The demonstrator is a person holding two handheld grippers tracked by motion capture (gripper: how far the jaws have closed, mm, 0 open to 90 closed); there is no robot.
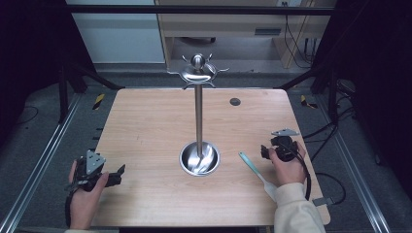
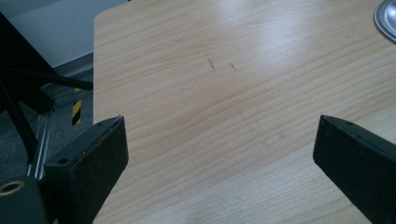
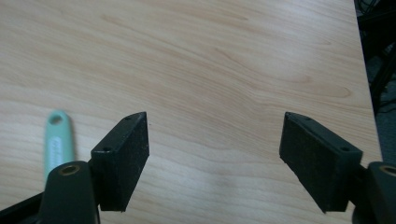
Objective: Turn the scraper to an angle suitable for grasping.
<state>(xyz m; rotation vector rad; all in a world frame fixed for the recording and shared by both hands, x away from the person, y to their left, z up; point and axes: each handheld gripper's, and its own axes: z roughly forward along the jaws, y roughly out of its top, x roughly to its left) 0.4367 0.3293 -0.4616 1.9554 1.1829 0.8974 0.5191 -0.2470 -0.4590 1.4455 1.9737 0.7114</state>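
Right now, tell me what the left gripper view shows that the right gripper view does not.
The left gripper view alone shows the rim of the metal stand's base, the table's corner, and the floor with a yellow-black marker. The right gripper view alone shows the mint-green handle of the utensil beside its near jaw. Both share the bare wooden table seen between open black jaws with nothing held.

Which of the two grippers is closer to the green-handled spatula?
The right gripper. The spatula lies on the table just beside that hand, while the left gripper sits across the table, beyond the metal stand.
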